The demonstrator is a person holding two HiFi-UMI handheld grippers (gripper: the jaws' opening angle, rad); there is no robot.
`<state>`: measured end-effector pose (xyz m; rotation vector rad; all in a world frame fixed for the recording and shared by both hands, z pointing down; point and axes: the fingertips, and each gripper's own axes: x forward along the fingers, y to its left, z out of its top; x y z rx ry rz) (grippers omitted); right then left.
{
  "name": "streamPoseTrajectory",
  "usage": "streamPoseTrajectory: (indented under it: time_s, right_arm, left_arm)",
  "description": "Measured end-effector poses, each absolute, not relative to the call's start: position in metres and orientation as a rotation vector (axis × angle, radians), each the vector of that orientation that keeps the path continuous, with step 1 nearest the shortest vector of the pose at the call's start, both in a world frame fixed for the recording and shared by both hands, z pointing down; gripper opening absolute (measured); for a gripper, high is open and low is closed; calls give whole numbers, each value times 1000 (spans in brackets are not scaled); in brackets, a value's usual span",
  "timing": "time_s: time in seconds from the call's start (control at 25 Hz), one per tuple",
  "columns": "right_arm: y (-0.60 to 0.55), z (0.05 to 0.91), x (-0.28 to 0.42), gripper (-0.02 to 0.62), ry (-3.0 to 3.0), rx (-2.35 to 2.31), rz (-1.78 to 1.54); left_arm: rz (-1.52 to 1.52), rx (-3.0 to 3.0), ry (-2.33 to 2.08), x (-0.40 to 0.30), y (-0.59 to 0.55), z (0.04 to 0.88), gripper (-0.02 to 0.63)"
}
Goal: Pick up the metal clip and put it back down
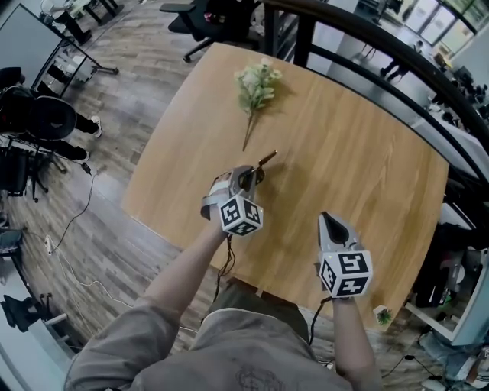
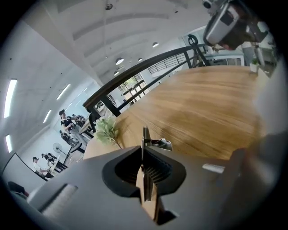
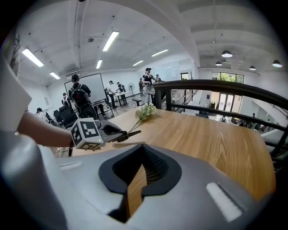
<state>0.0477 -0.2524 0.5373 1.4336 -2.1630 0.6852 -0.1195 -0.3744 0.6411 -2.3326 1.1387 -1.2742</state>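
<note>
Ahead of the left gripper (image 1: 256, 171), which pinches a thin dark metal clip (image 1: 266, 159), lies a pale-green flower sprig (image 1: 256, 85); beside it, the right gripper (image 1: 325, 218) is pressed together, empty.

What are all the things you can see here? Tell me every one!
Light wooden table: one, tan, fills the middle of the head view.
Leafy artificial flower sprig: one, green and whitish, lying on the table's far side.
Thin metal clip: one, dark, pinched in the left tool.
Curved metal railing: one, black, beyond the table.
Swivel chair: one, black, on the floor beyond the table.
Left tool: one, grey with a black-and-white marker cube, shut on the clip.
Right tool: one, grey with a marker cube, shut and empty, over the table's near part.
</note>
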Motion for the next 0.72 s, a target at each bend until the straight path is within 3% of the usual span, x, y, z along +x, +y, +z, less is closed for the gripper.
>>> streamPoseTrajectory:
  time_s: [0.36, 0.52, 0.72]
  right_arm:
    - [-251, 549, 48, 5, -2155, 1430, 695]
    - [-252, 545, 49, 5, -2159, 1428, 696]
    - [-254, 537, 54, 5, -2167, 1443, 718]
  left_arm:
    - [-1355, -2277, 1102, -119, -372, 674, 28]
    - [-1374, -2344, 1136, -120, -368, 678, 125]
    - [-1354, -2490, 1192, -121, -361, 677, 180]
